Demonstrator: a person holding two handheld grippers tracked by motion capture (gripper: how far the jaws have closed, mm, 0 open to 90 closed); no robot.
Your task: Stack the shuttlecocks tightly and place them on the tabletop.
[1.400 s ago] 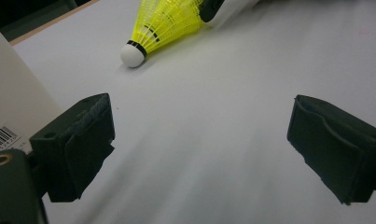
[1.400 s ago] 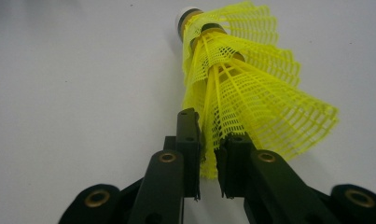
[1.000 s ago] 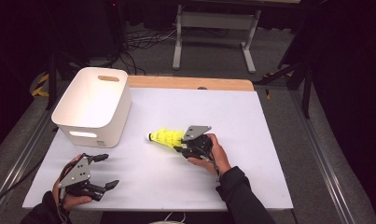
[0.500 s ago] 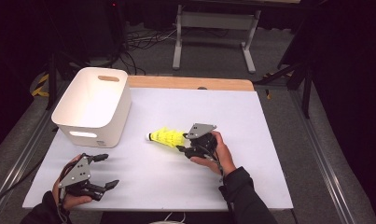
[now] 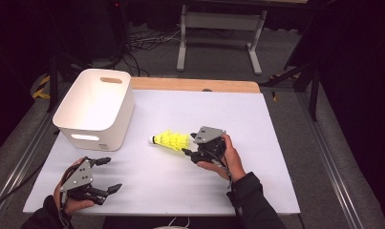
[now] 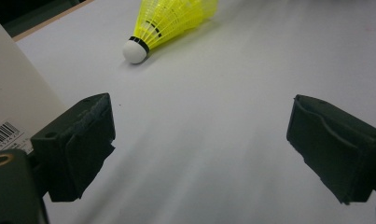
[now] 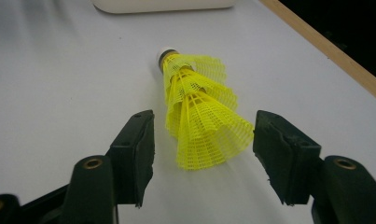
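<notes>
Your right gripper point(image 7: 202, 156) sits w/ jaws apart either side of the yellow plastic mesh shuttlecock's point(image 7: 199, 109) skirt, which lies on the white table point(image 5: 257, 124) nr the white plastic bin point(image 5: 95, 112), ready to pinch; left gripper point(image 5: 106, 174) idles wide open, clear.
</notes>
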